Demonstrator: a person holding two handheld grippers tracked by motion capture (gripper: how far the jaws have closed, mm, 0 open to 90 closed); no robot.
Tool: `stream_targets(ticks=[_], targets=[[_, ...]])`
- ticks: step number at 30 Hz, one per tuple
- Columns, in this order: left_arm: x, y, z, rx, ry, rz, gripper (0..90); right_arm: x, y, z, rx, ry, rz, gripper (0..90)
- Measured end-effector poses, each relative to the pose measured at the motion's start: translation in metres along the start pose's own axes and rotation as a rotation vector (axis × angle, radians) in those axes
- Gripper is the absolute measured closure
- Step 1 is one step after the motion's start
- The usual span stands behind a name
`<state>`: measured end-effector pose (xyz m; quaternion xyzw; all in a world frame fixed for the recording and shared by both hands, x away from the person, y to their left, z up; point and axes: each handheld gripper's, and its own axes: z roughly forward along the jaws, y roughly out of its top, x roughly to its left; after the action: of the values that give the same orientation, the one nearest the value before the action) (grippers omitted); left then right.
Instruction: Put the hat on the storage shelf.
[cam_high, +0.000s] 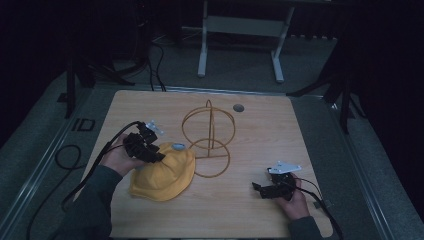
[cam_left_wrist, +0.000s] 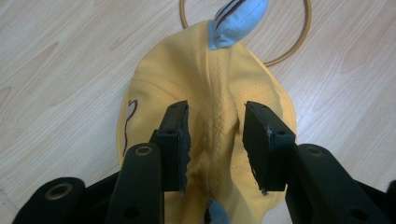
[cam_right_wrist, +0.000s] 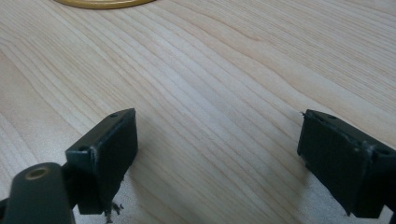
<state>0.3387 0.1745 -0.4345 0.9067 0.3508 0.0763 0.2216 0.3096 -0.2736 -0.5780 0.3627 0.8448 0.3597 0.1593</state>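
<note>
L claw (cam_left_wrist: 215, 140): your jaws pinch a fold of yellow hat (cam_left_wrist: 205, 88) | R claw (cam_right_wrist: 217, 161): jaws wide apart, nothing btwn, low over wood surface (cam_right_wrist: 224, 74) | wire stand (cam_high: 210, 137) just beside hat

The left gripper (cam_high: 150, 149) angles downward, its jaws partly closed around a raised fold of fabric. The right gripper (cam_high: 260, 189) rests low, its jaws spread wide and empty. Both forearms enter from below.
</note>
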Motion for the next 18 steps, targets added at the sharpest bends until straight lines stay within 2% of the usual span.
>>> stream_targets(ticks=[18], targets=[[0.002, 0.005, 0.011, 0.058, -0.011, 0.000, 60.7, 0.000, 0.000, 0.000, -0.001, 0.000, 0.000, 11.9]])
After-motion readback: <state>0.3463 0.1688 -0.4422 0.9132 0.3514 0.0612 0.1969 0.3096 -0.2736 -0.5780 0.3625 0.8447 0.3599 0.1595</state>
